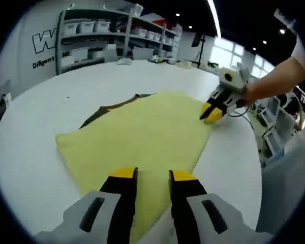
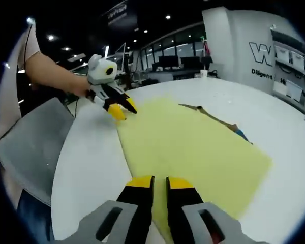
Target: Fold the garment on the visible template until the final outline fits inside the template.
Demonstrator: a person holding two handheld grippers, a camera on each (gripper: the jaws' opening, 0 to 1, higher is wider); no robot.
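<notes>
A pale yellow garment [image 1: 142, 132] [image 2: 193, 147] lies flat on a white round table [image 1: 51, 101] [image 2: 91, 168]. A dark brown strip of the template [image 1: 109, 108] [image 2: 216, 118] shows along the garment's far edge. My left gripper [image 1: 152, 175] hovers open over one near corner of the cloth, and in the right gripper view [image 2: 123, 110] its tips are spread at that corner. My right gripper [image 2: 160, 182] sits over the opposite corner with only a narrow gap between its jaws. In the left gripper view [image 1: 209, 114] it rests at the cloth's edge.
Storage shelves [image 1: 107, 40] [image 2: 295, 76] with white bins stand behind the table. A grey chair [image 2: 33, 142] is close to the table's edge. The person's arms [image 1: 274, 81] [image 2: 51, 73] reach in over the rim. Bare tabletop surrounds the garment.
</notes>
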